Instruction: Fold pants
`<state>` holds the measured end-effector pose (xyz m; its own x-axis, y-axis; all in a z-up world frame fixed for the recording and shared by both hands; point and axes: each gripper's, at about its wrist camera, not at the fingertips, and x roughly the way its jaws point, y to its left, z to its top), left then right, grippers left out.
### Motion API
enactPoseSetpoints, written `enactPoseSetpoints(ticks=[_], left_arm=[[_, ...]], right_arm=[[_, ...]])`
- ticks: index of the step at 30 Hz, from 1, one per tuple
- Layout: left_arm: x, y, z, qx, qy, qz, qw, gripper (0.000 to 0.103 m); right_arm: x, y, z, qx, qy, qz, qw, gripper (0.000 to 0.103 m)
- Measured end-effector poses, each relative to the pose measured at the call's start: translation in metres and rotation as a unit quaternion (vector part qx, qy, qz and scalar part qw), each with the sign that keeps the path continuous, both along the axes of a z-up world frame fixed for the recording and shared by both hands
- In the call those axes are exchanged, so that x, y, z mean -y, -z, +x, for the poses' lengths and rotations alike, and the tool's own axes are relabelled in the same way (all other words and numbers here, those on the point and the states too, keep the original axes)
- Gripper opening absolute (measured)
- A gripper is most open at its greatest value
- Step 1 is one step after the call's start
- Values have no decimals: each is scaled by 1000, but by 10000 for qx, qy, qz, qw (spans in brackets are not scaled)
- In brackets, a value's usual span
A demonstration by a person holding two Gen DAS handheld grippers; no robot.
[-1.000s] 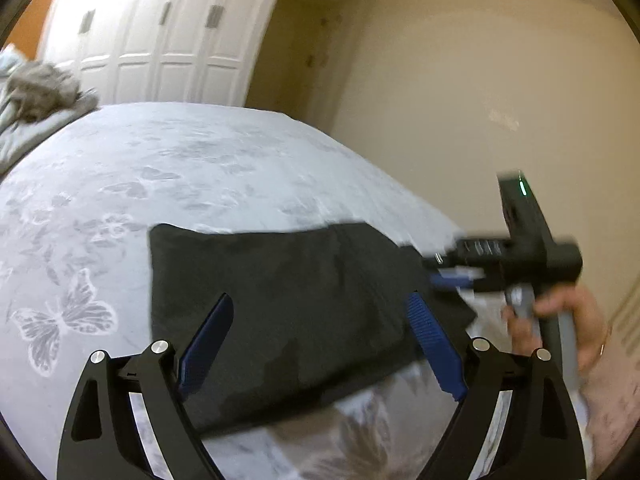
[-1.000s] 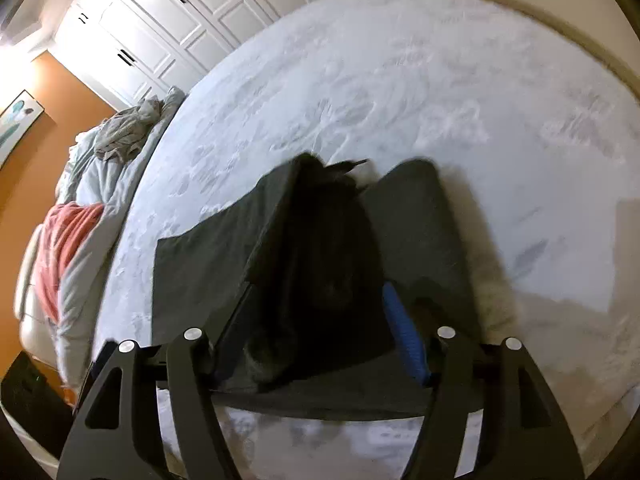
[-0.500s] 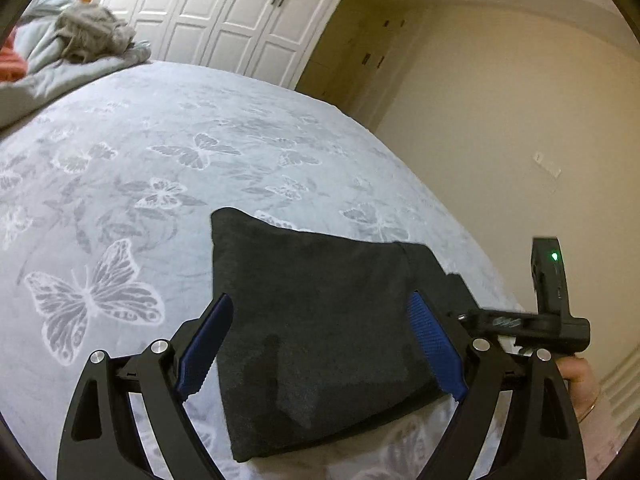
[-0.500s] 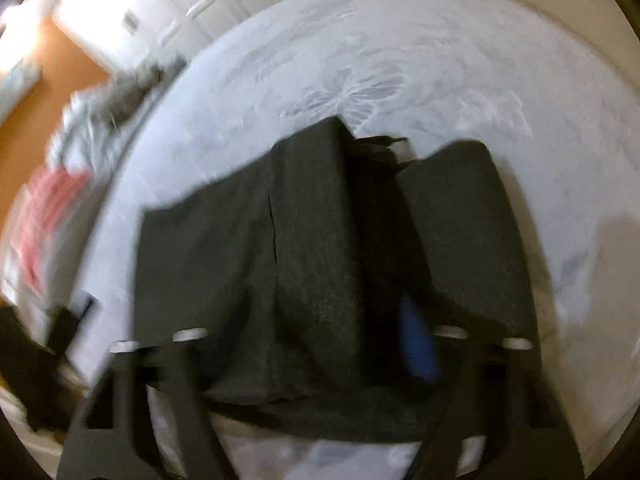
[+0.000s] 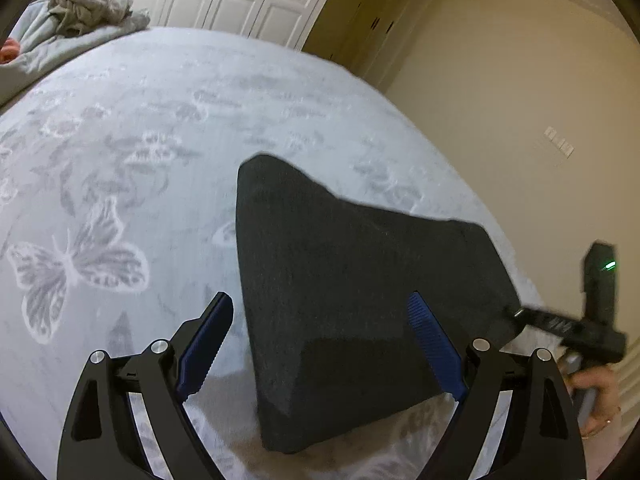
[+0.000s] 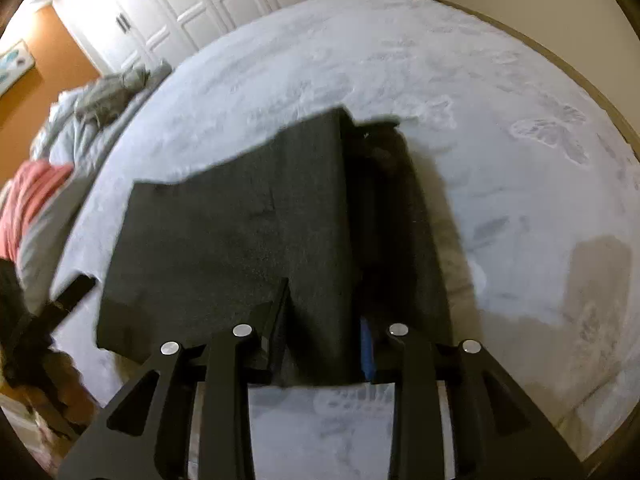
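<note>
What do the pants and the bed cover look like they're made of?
Pants: dark charcoal, matte, finely flecked surface with soft thick folds; probably a knit or brushed woven cloth, the exact fibre unclear. Bed cover: pale grey-blue fabric with a raised, fuzzy butterfly pattern, looks plush or textured, no sheen.

Dim warm indoor light, motion blur (strong fisheye bending at edges).

I see my left gripper (image 5: 320,344) as black linkage arms with silver pivot screws and ribbed blue pads (image 5: 434,346) — the right gripper (image 6: 324,344) matches. A green indicator lamp (image 5: 609,266) glows on the right unit; a ring (image 5: 608,421) is worn.
</note>
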<state>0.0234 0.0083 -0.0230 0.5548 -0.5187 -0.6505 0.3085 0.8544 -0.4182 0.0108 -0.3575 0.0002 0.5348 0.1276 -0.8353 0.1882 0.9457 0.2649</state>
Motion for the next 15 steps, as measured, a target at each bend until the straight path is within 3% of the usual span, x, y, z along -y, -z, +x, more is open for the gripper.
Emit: enactPoseSetpoints(ticks=[1, 2, 3, 4, 6, 8, 9, 10, 11, 12, 14, 15], left_arm=[[0, 2, 1, -58, -18, -14, 10000, 86], [-1, 5, 3, -166, -59, -63, 9998, 86], [-3, 10, 6, -321, -127, -121, 9993, 86], [-5, 17, 10, -563, -179, -260, 9979, 86], [-7, 35, 17, -1135, -173, -607, 9915, 86], [-5, 34, 16, -975, -174, -664, 9929, 84], [-1, 34, 17, -987, 14, -648, 9930, 70], [4, 35, 18, -1039, 253, -729, 9916, 60], [5, 35, 19, -1012, 198, -669, 9924, 43], [3, 35, 21, -972, 202, -697, 9926, 25], [-7, 23, 24, -979, 208, -927, 9906, 12], [-18, 6, 22, -897, 261, -1162, 9888, 11]], right_arm=[[2, -5, -2, 103, 81, 14, 9999, 31], [7, -11, -3, 211, 202, -17, 9996, 47], [11, -13, -4, 258, 286, -75, 9992, 69], [15, -17, -5, 317, 444, -247, 9982, 77], [19, -14, -2, 293, 600, -469, 9967, 82], [22, -2, 3, 41, 516, -307, 9982, 82], [25, 4, 5, -32, 474, -161, 9987, 80], [27, 13, 9, -97, 423, 55, 9990, 68], [27, 22, 14, -169, 320, 336, 9988, 47], [26, 24, 15, -194, 291, 469, 9983, 33], [20, 12, 16, -50, 148, 558, 9983, 27], [19, -1, 13, 148, 90, 741, 9971, 26]])
